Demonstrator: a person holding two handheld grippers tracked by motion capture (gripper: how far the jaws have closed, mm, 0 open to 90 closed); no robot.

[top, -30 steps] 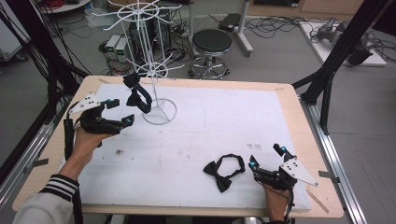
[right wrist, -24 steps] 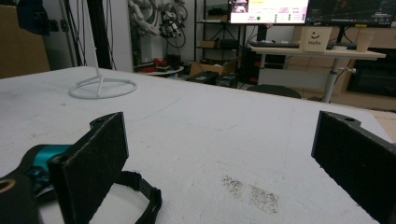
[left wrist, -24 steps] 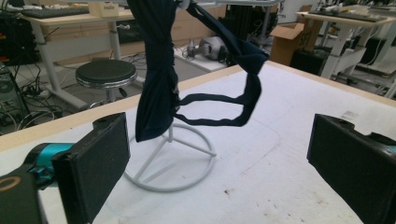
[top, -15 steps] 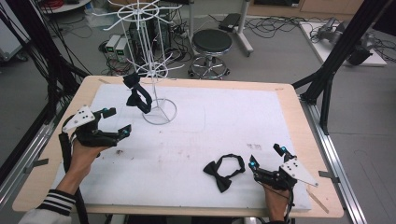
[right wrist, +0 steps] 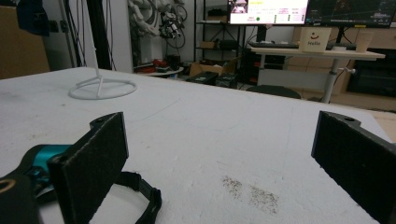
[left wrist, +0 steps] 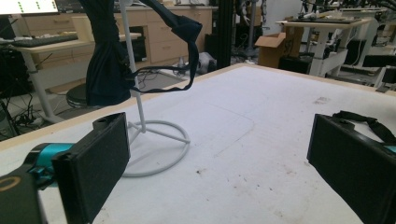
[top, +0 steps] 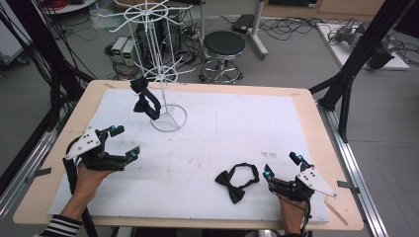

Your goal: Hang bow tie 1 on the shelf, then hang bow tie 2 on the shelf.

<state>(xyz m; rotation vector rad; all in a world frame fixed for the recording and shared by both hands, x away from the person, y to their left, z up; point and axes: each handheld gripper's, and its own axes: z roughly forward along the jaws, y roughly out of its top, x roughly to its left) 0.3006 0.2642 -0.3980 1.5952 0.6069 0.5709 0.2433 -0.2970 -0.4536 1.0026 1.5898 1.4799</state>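
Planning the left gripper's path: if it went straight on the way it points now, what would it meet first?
Probably bare table: between the open left gripper jaws only its white top lies ahead. The wire stand with the hung bow tie sits left of that line, though depth is unclear.

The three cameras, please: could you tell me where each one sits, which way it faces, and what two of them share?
High view: above the table's near side, facing forward and down; both forearms, left hand-held gripper and right hand-held gripper show.
Left gripper view: rides the left hand-held gripper, facing the rack and hung bow tie; open jaws show.
Right gripper view: rides the right hand-held gripper, facing across the table; open jaws show.
Shared: both gripper views show the rack's ring base.
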